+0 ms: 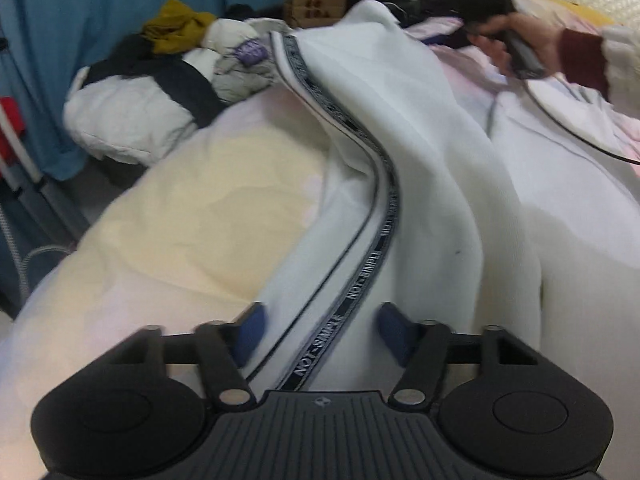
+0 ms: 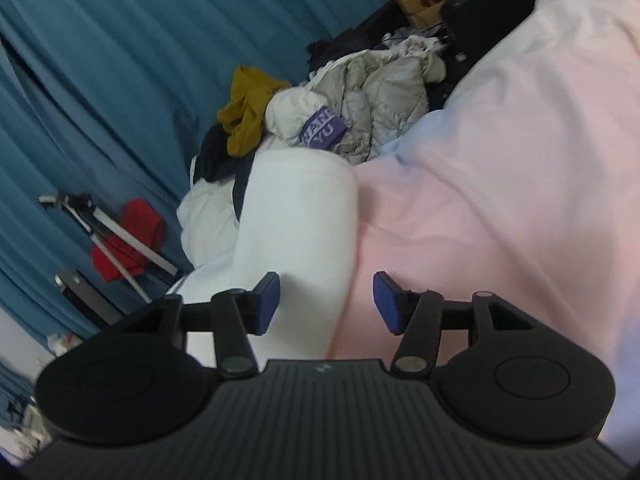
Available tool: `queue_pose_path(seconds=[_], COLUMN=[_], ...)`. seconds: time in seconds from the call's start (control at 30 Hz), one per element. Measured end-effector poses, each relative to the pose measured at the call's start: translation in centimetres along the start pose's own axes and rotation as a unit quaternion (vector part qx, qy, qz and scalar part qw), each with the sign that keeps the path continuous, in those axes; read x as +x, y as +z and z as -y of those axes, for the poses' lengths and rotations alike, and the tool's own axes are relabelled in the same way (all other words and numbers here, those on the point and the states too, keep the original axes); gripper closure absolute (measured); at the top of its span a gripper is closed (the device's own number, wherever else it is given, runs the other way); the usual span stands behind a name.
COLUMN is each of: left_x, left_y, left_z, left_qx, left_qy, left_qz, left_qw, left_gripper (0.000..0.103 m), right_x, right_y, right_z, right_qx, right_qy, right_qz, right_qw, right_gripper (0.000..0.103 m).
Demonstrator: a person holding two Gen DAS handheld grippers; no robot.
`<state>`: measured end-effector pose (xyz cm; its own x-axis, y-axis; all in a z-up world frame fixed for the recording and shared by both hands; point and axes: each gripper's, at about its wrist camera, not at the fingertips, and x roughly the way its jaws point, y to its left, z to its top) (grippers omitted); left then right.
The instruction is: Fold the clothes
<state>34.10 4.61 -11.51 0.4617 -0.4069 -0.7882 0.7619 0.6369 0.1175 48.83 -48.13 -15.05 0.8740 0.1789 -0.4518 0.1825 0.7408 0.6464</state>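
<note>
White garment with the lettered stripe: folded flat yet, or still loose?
Still loose. The white garment lies rumpled across the bed, its stripe snaking in an S-curve, one end humped up.

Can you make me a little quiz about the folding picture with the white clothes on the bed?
1. True or false: the left gripper has the white garment with the dark lettered stripe lying between its blue pads.
2. What colour is the curtain behind the heap of clothes? A red, B blue, C green.
3. Fill in: the mustard-yellow garment sits on top of the ____ of clothes.

Key: 1 true. 2 B. 3 heap.
</note>
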Motion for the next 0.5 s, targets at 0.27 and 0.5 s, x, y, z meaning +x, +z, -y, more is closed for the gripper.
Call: queue_pose_path(seconds=[0.27,0.5], left_x=[-4.3,-10.7], left_y=[0.5,1.2], left_z=[0.5,-5.6], left_qx=[-0.056,-0.224], left_qy=[0.027,0.083], left_qz=[0.031,0.095], left_qw=[0.9976,0.9664], left_gripper=[0.090,0.093], right_x=[-1.5,-9.8], right_y=[0.9,1.7], right_z=[-3.9,-2.2], right_qx=[-0.048,-0.025], right_qy=[-0.017,-0.005], right_qz=[0.058,0.141], right_qw=[0.997,0.990], right_gripper=[0.097,0.098])
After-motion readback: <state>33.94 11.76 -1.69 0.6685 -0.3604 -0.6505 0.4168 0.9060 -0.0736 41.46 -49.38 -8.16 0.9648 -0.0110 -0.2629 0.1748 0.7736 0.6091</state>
